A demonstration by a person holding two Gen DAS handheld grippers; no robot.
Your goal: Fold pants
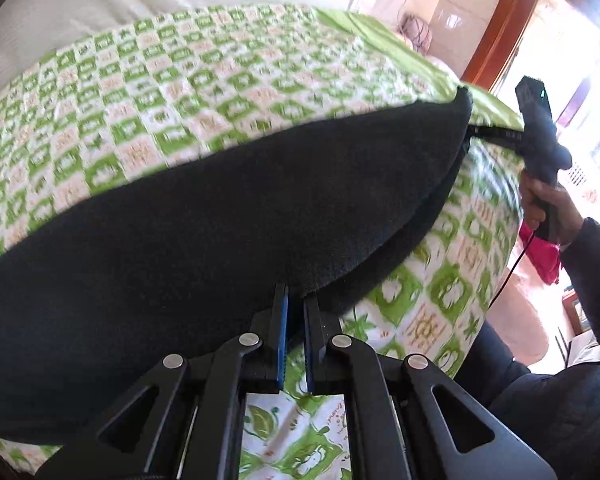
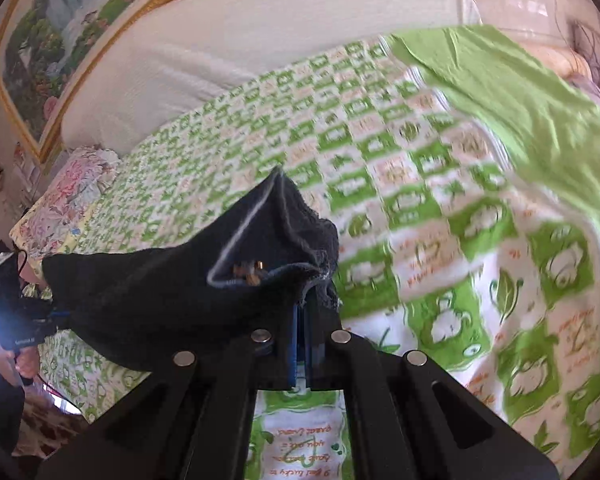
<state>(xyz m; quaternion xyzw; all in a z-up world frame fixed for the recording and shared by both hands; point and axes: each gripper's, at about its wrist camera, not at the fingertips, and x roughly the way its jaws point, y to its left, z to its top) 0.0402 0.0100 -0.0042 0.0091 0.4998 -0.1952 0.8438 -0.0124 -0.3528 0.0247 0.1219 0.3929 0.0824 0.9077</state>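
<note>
The dark navy pants (image 1: pixel 220 220) hang stretched between both grippers above the bed. My left gripper (image 1: pixel 296 300) is shut on one edge of the pants, its blue pads pinching the cloth. My right gripper (image 2: pixel 304 308) is shut on the other end (image 2: pixel 180 288), where the waistband bunches up over its fingers. In the left wrist view the right gripper (image 1: pixel 476 130) holds the far corner of the pants at the upper right. In the right wrist view the left gripper (image 2: pixel 52 312) shows at the far left edge.
A green and white checked bedspread (image 2: pixel 420 200) covers the bed under the pants. A plain green sheet (image 2: pixel 520 100) lies at the far right. A white headboard cushion (image 2: pixel 260 32), a floral pillow (image 2: pixel 68 200) and a framed picture (image 2: pixel 60 40) stand behind.
</note>
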